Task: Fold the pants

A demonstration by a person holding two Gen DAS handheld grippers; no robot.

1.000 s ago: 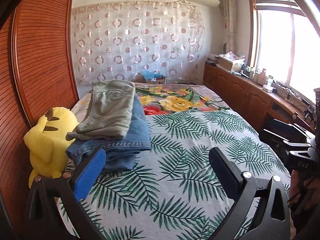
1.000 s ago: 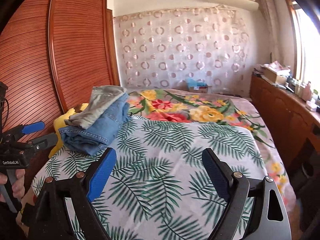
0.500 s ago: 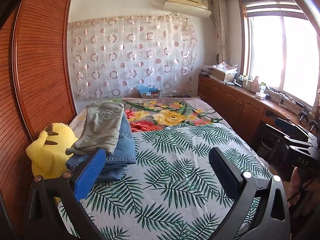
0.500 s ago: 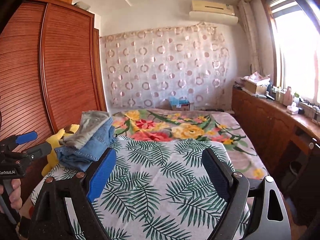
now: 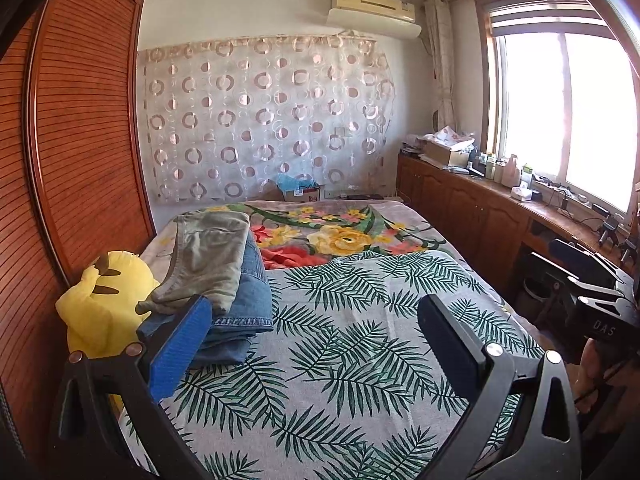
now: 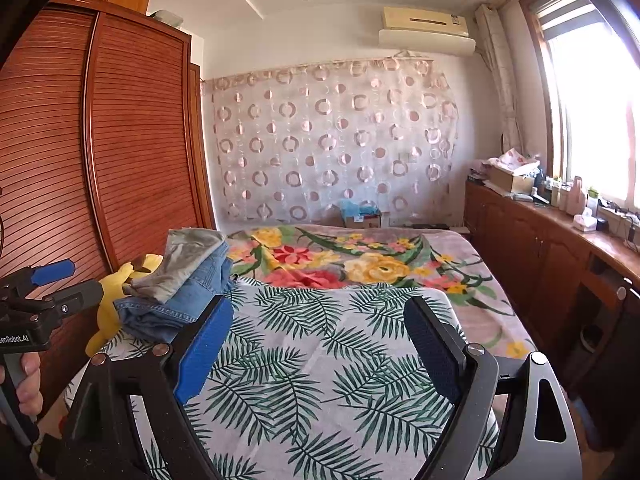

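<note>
Your left gripper and right gripper both hang wide open above the palm-leaf sheet, gripping nothing. Past the left gripper's blue pad, the folded grey-green pants lie on top of folded jeans at the bed's left edge, just beside the yellow plush toy. Beyond lies the floral blanket.

I look from both wrist cameras across the bed toward the curtained far wall. My left view sits further left, nearer the folded pants; both views share them and the bedspread.
</note>
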